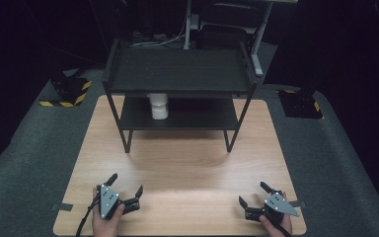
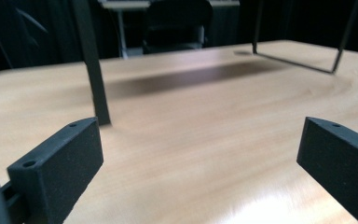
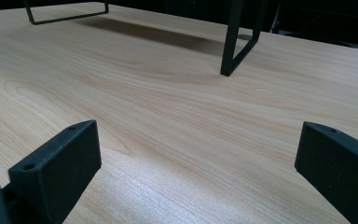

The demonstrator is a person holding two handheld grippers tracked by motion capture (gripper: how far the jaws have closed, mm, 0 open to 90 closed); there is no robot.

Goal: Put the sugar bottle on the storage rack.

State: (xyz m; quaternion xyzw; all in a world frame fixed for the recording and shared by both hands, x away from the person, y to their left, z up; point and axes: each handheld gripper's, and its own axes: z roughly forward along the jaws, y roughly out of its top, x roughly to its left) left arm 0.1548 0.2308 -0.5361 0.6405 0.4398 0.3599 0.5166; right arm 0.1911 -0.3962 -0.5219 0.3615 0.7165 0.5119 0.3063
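Wooden table [image 1: 177, 163], black two-tier shelf rack [image 1: 177, 69] at its far edge, white cup [image 1: 159, 105] on the lower shelf, left gripper [image 1: 126, 185] and right gripper [image 1: 253, 194] released, jaws spread, near the front corners

no legible text, labels, brands or numbers; the only sign-like marking is yellow-black hazard striping on a floor base [image 1: 70, 91].

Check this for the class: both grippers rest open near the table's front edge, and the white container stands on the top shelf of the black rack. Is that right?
One detail is wrong. The white container stands on the lower shelf of the black rack, under the top shelf, as the high view shows. The rest holds: the left gripper and right gripper rest near the table's front edge, jaws open.
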